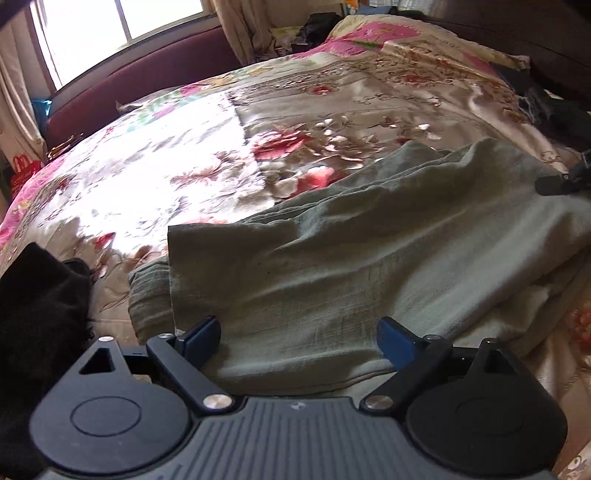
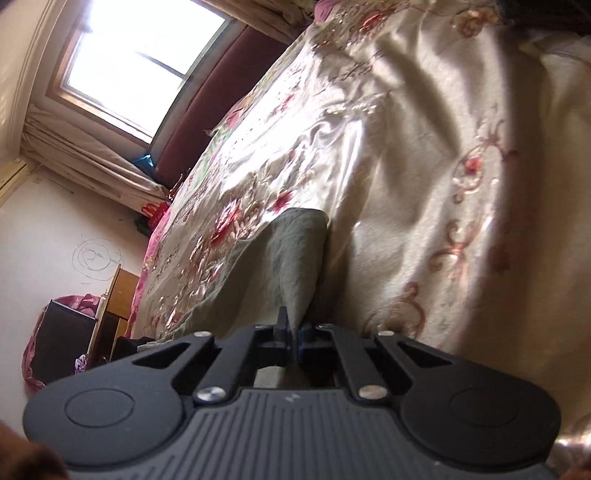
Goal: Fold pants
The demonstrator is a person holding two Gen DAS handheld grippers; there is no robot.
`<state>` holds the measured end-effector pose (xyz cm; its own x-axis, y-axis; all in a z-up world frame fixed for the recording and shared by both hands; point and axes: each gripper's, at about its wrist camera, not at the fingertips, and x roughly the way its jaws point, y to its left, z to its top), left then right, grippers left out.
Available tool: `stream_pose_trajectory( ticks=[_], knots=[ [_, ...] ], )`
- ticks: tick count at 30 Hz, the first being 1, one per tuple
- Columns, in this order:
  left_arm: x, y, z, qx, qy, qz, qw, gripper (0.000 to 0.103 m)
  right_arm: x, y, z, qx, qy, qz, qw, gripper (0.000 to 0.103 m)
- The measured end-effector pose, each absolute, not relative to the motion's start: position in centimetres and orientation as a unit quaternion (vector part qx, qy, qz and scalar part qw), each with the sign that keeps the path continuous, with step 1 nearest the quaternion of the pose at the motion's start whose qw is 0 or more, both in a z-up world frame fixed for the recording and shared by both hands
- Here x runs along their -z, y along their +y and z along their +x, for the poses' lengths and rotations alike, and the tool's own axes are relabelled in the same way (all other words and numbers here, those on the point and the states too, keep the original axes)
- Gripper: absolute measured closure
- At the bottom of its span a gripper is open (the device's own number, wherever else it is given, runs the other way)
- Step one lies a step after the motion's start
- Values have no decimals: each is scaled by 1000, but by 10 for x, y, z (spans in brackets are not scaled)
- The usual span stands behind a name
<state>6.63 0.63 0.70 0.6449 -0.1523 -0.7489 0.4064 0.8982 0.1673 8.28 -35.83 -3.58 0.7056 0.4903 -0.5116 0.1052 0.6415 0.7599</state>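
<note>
Grey-green pants (image 1: 369,266) lie partly folded in layers on a floral bedspread (image 1: 177,170). My left gripper (image 1: 299,338) is open, its blue pads on either side of the near edge of the pants, nothing gripped. My right gripper (image 2: 291,332) is shut on a fold of the pants (image 2: 280,258), which rises from between its jaws. In the left wrist view the right gripper's tip (image 1: 561,181) shows at the far right edge of the pants.
A black garment (image 1: 40,325) lies at the left of the bed. A maroon headboard (image 1: 147,70) and a window (image 1: 122,22) are beyond. Dark clothes (image 1: 561,110) lie at the right. A wooden cabinet (image 2: 118,295) stands beside the bed.
</note>
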Motion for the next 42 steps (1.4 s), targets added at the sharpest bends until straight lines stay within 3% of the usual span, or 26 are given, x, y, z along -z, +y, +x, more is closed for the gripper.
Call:
stream_pose_trajectory(
  ticks=[7,11,21,29,40,42],
  knots=[
    [-10,-55,47,243,364,198,877,0,4,-411,55,-32,362,373,854,99],
    [-6,-51,44,247,372,199,872,0,-25,-402,47,-45,355,360,862,99],
    [-4,-24,22,245,342,149,895,0,-91,-265,85,-151,368,241,885,98],
    [-18,9,-10,255,315,140,903,0,-64,-122,100,-198,438,126,868,97],
    [-16,35,-25,278,326,112,896,0,-31,-38,96,-186,469,26,863,92],
    [-16,36,-26,282,323,117,896,0,-29,-33,94,-190,470,4,862,86]
  ],
)
